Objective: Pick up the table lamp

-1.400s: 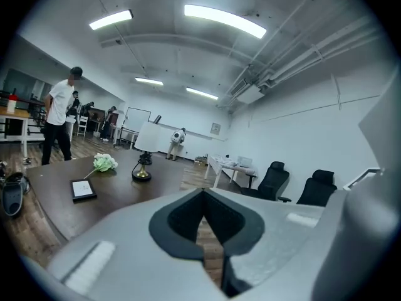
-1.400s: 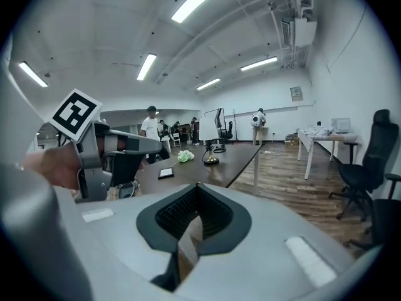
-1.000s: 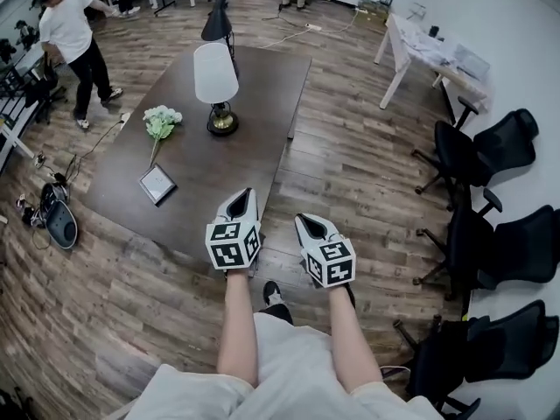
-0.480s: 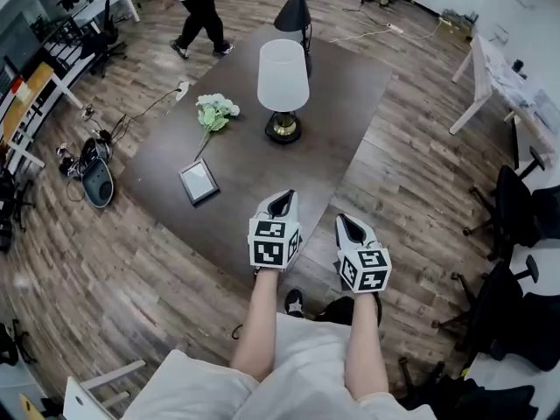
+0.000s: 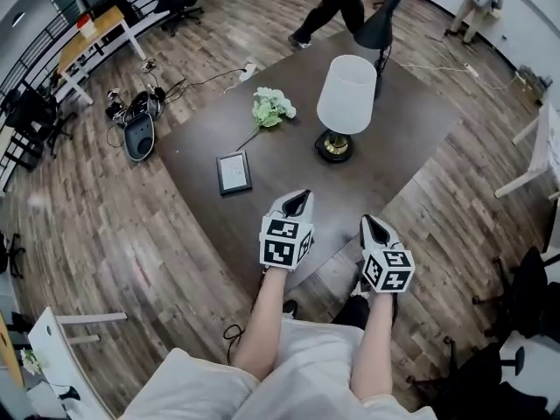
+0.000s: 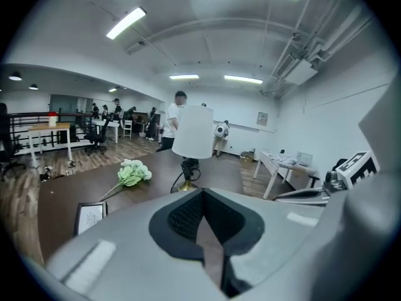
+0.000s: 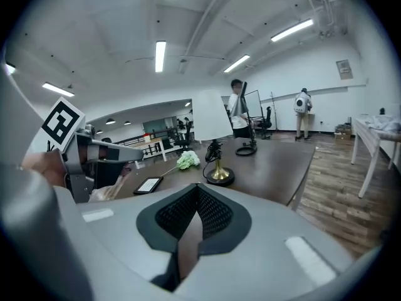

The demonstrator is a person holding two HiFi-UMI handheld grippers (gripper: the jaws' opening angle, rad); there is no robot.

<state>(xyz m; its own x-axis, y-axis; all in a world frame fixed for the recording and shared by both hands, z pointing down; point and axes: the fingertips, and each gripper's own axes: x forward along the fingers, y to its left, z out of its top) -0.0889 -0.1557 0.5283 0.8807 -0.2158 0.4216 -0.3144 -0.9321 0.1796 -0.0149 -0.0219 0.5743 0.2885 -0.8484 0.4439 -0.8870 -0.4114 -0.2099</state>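
The left gripper (image 5: pixel 297 196) and the right gripper (image 5: pixel 367 221) both have their jaws pressed together with nothing between them. The table lamp (image 5: pixel 346 96) stands upright on the dark table (image 5: pixel 398 147), almost straight ahead of each pair of jaws and well apart from them. A bunch of flowers (image 5: pixel 272 107) and a picture frame (image 5: pixel 234 173) lie ahead and to the left.

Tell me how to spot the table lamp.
Find the big dark table. Near its middle, right of the pale flowers, stands the table lamp: a white shade on a brass base, unlike the all-black desk lamp behind it.
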